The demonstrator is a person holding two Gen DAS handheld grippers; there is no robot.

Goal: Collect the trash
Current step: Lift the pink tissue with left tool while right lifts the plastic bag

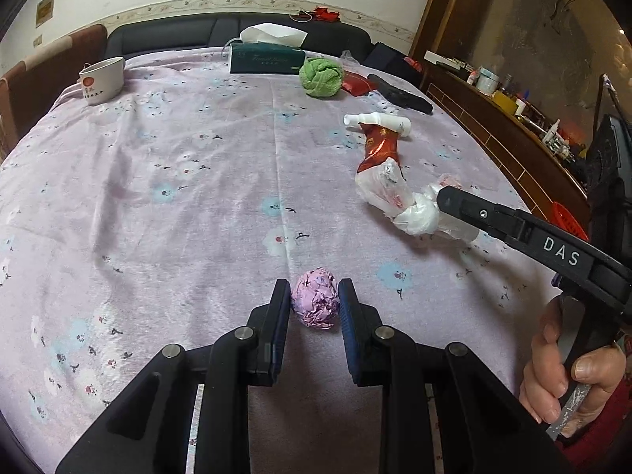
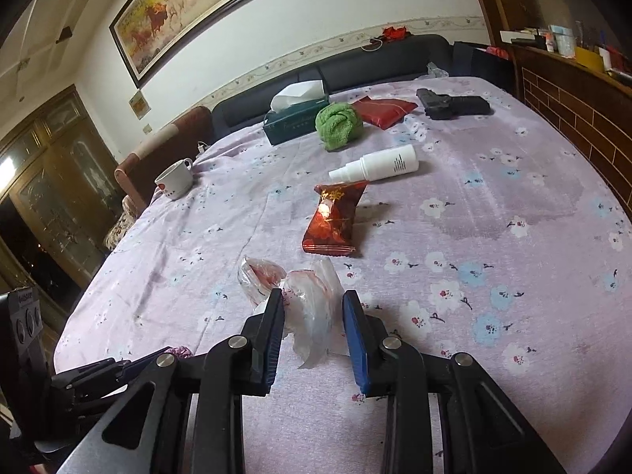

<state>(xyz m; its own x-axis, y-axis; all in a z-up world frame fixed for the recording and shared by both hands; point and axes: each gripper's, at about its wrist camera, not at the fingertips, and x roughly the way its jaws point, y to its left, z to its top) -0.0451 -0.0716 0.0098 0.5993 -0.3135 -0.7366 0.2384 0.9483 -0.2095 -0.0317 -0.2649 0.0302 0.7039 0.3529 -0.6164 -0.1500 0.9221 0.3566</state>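
Left gripper (image 1: 315, 303) clamps the purple paper ball (image 1: 316, 303); beside the ball, right gripper (image 2: 313, 308) pinches the clear plastic bag (image 2: 312, 316).

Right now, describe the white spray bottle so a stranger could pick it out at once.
Start from the table under the lilac floral cloth and find the green rolled towel near its far edge. Just nearer than it lies the white spray bottle, on its side, beyond a red snack packet. It is the only plain white cylinder there.

a white wall (image 2: 355, 8) carries a framed horse painting (image 2: 197, 12) at eleven o'clock; a dark sofa (image 2: 379, 59) stands below, a wooden cabinet (image 2: 51, 181) at nine o'clock.
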